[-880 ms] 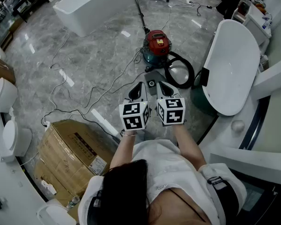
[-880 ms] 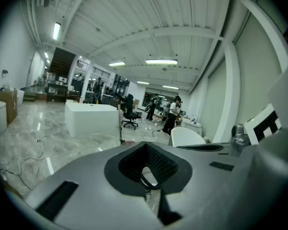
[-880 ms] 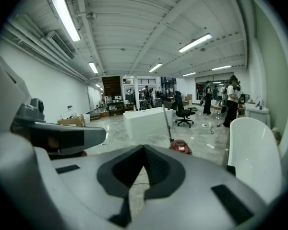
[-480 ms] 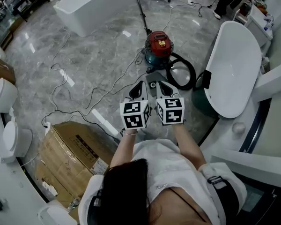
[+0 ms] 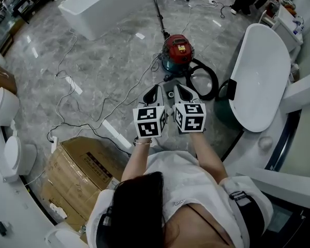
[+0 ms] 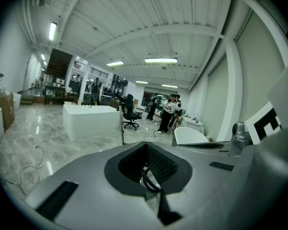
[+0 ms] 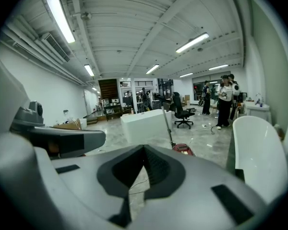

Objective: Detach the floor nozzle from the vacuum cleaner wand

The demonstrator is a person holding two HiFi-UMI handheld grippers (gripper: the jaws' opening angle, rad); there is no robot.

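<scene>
The red canister vacuum (image 5: 177, 49) stands on the marble floor, its black hose (image 5: 202, 79) looped at its right. Its thin wand (image 5: 156, 6) rises from behind it toward the top of the head view, and shows as a pole in the right gripper view (image 7: 168, 124). A grey flat piece (image 5: 169, 92) lies on the floor just short of the vacuum; I cannot tell if it is the nozzle. My left gripper (image 5: 154, 93) and right gripper (image 5: 182, 92) are held side by side in the air in front of the person, pointing at the vacuum. Both are shut and hold nothing.
A white bathtub (image 5: 258, 74) stands at the right and another (image 5: 101, 4) at the back left. A cardboard box (image 5: 80, 167) sits at the near left. Cables (image 5: 67, 81) trail over the floor. Toilets (image 5: 10, 154) line the left edge. People (image 7: 225, 99) and an office chair (image 7: 182, 110) are far behind.
Both grippers have crept slightly forward toward the vacuum, still side by side and shut. Nothing on the floor has moved.
</scene>
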